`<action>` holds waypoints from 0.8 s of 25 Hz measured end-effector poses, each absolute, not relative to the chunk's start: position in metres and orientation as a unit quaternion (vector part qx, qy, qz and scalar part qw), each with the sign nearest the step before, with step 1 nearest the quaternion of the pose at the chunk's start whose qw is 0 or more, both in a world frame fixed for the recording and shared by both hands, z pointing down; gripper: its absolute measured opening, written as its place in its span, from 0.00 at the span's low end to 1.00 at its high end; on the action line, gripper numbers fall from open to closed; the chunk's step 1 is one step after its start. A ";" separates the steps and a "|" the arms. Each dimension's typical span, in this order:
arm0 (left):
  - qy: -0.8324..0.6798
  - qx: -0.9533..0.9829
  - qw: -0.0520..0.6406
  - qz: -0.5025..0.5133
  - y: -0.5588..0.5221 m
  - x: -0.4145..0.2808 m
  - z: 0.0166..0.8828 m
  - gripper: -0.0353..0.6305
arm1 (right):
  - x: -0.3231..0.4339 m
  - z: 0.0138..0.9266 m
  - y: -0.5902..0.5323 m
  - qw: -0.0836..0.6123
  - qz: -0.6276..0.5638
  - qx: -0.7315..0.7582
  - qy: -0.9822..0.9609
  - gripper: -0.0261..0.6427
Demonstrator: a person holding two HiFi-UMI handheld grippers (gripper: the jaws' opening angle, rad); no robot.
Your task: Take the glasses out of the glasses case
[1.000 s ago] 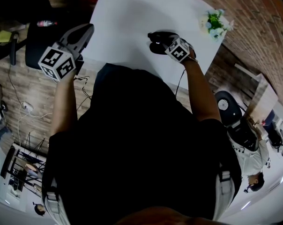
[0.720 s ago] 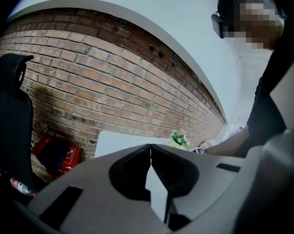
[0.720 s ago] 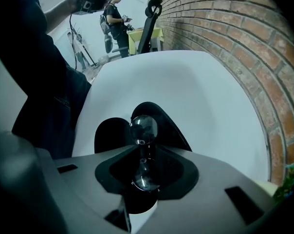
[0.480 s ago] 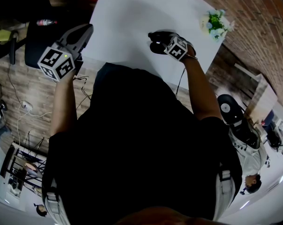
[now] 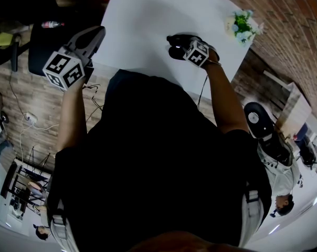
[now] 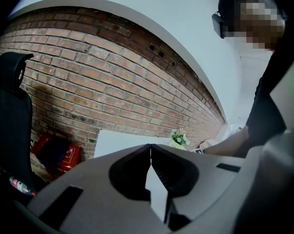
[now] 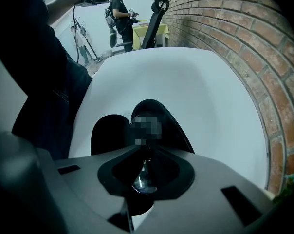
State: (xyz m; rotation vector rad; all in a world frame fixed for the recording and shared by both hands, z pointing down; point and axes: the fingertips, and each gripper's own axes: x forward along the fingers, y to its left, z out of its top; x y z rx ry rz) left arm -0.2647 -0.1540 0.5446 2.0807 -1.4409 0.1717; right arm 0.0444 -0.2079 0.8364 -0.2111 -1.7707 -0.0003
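A black glasses case [image 5: 174,42] lies open on the white table [image 5: 148,14], its lid [image 7: 110,130] folded to the left. My right gripper [image 5: 182,46] points steeply down into the case. Its jaws are closing, and the tips [image 7: 146,151] come together on the glasses. One lens [image 7: 144,182] shows in the gap behind the tips. The rest of the glasses is hidden. My left gripper [image 5: 97,33] hovers off the table's left edge, well away from the case. It is shut [image 6: 150,147] with nothing in it.
A small pot of flowers [image 5: 241,26] stands at the table's far right corner, by the brick wall [image 7: 225,28]. A black chair [image 6: 8,111], red boxes [image 6: 64,154] and a bottle [image 5: 51,25] lie left of the table. People stand in the background [image 7: 120,11].
The right gripper has rolled slightly over the case and shifted a touch to the left. The left gripper has stayed where it was.
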 end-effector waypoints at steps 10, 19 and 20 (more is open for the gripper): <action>-0.542 0.781 0.302 0.069 -0.153 -0.262 0.540 0.07 | 0.043 0.835 -0.209 0.629 -0.010 -0.088 -0.773 0.13; -0.538 0.785 0.299 0.068 -0.153 -0.260 0.541 0.07 | 0.042 0.835 -0.210 0.626 -0.020 -0.084 -0.775 0.10; -0.538 0.785 0.299 0.068 -0.153 -0.260 0.541 0.07 | 0.043 0.835 -0.210 0.626 -0.021 -0.084 -0.775 0.10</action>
